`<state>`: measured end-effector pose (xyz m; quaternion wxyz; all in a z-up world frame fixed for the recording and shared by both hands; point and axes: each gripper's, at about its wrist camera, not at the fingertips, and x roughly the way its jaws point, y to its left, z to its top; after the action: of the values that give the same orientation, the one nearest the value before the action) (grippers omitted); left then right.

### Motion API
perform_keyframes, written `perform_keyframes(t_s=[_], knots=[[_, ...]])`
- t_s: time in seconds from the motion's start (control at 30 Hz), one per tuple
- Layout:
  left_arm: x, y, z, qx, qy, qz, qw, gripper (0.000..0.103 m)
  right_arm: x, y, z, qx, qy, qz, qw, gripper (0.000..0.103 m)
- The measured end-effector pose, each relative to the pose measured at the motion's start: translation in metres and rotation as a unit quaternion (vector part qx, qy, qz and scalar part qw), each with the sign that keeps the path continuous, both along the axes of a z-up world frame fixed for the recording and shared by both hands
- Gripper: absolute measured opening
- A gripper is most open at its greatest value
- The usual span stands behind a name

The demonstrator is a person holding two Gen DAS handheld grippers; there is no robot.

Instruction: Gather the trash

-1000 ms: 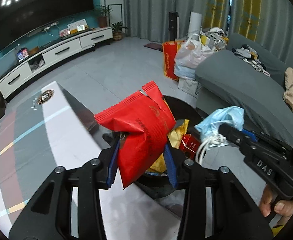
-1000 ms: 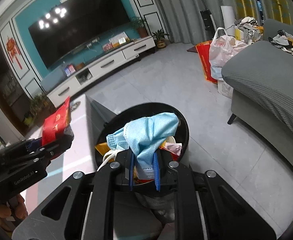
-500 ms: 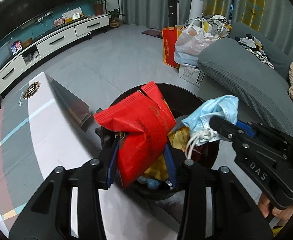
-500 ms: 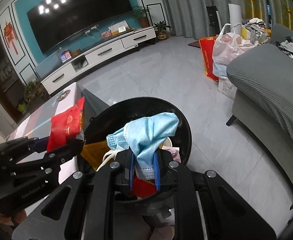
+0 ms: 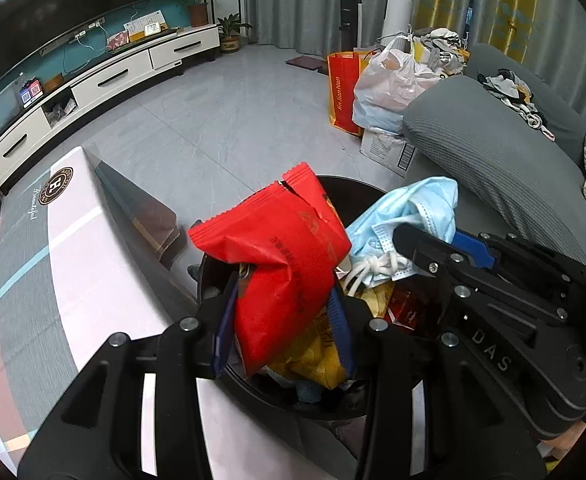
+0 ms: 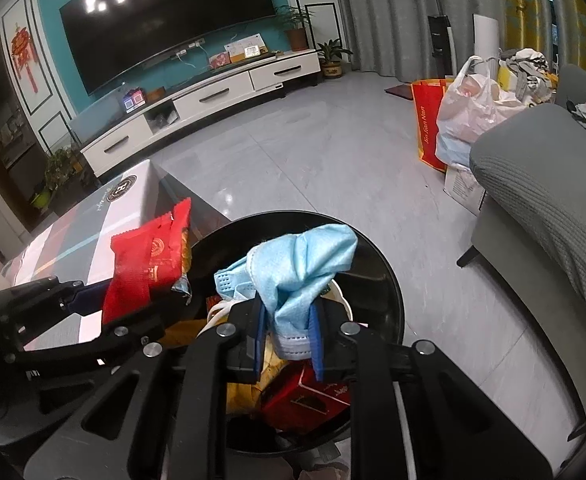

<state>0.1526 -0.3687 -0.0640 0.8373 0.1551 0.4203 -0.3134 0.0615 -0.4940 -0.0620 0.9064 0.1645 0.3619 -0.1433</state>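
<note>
Here the left gripper point(image 5: 283, 312) is clamped on a red snack packet point(image 5: 281, 256) — right over the black bin point(image 6: 377, 264). The right gripper point(image 6: 287, 336) pinches a blue face mask point(image 6: 297, 268) above it.

Both wrist cameras look down closely from above, sharing the black bin point(image 5: 335, 408) point(image 6: 377, 280).

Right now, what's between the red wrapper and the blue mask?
No trash hangs between the red wrapper and blue mask; the right wrist view shows the black bin below that gap.

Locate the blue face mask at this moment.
The blue face mask is clamped in the right gripper, held above the open black trash bin, just right of the red snack packet in the left gripper.
</note>
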Motion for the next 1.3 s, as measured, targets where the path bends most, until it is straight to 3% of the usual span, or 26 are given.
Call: perform_keyframes(t_s=[0.2, 0.37, 0.73, 1.1, 1.3], knots=[[0.002, 0.000, -0.002, 0.002, 0.002, 0.006, 1.0000, 0.049, 0.002, 0.000, 0.000, -0.005, 0.003, -0.002, 1.000, 0.022], [0.004, 0.005, -0.001, 0.000, 0.003, 0.012, 0.9999, 0.056, -0.001, -0.003, 0.003, -0.002, 0.005, -0.009, 1.000, 0.038], [-0.004, 0.024, 0.019, -0.023, -0.004, 0.023, 0.9995, 0.077, -0.017, -0.006, 0.021, 0.012, -0.019, -0.015, 1.000, 0.059], [-0.022, 0.062, 0.047, -0.041, -0.015, 0.049, 0.9979, 0.093, -0.028, 0.007, 0.045, 0.018, -0.035, -0.010, 0.999, 0.060], [-0.043, 0.084, 0.072, -0.040, -0.035, 0.058, 0.9969, 0.098, -0.051, 0.025, 0.065, 0.001, -0.045, -0.006, 0.999, 0.078]])
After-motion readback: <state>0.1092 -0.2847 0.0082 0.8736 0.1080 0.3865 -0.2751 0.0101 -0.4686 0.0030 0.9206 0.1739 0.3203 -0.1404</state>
